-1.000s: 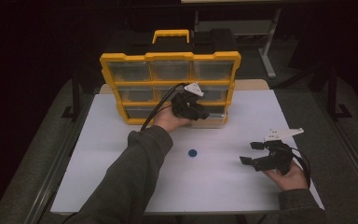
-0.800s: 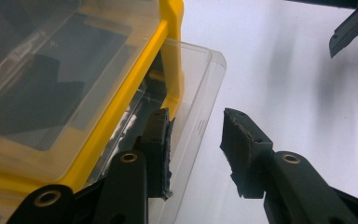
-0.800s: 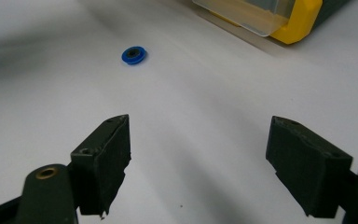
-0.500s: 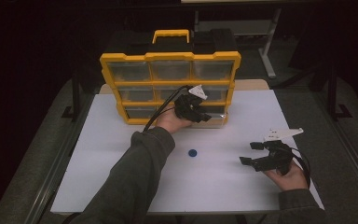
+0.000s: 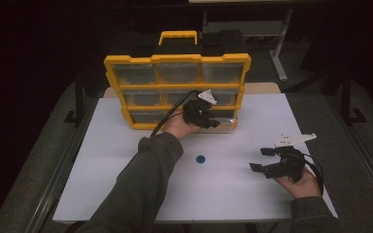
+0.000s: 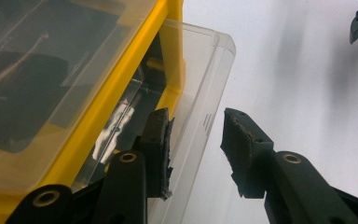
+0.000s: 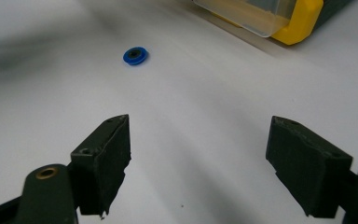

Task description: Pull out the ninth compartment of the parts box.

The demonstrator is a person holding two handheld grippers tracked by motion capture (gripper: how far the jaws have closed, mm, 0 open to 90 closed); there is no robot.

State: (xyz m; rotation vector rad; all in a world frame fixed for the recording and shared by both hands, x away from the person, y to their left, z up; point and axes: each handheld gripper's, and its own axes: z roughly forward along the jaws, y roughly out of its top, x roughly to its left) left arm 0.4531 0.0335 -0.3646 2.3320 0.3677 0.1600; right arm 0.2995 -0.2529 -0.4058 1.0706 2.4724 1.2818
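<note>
A yellow organizer case (image 5: 177, 60) with a yellow carry handle stands upright at the far side of the white bench (image 5: 126, 184), its face a grid of clear drawers in three rows of three. Whether anything lies in the top and middle drawers cannot be told through the dim, reflective fronts. The bottom-right clear drawer (image 6: 200, 93) sticks out a little from the yellow frame. In the left gripper view its clear walls show no contents in the part that can be seen.

The left tool (image 5: 208, 118) is at that drawer. Its jaws stand partly spread across the drawer's front wall, one jaw on the inner side and one outside. Whether the pads (image 6: 161, 140) press on the plastic cannot be told, as a gap shows at the outer jaw.

The right tool (image 5: 263, 159) sits low over the bench on the right side, well apart from the case, its jaws spread wide with nothing between them. A small blue ring-shaped disc (image 7: 135, 55) lies flat on the bench between the two hands, near the left forearm's sleeve.

Compared with a second ago, the left tool has shifted slightly rightward along the case's bottom row. The right tool and the blue disc sit where they were.
</note>
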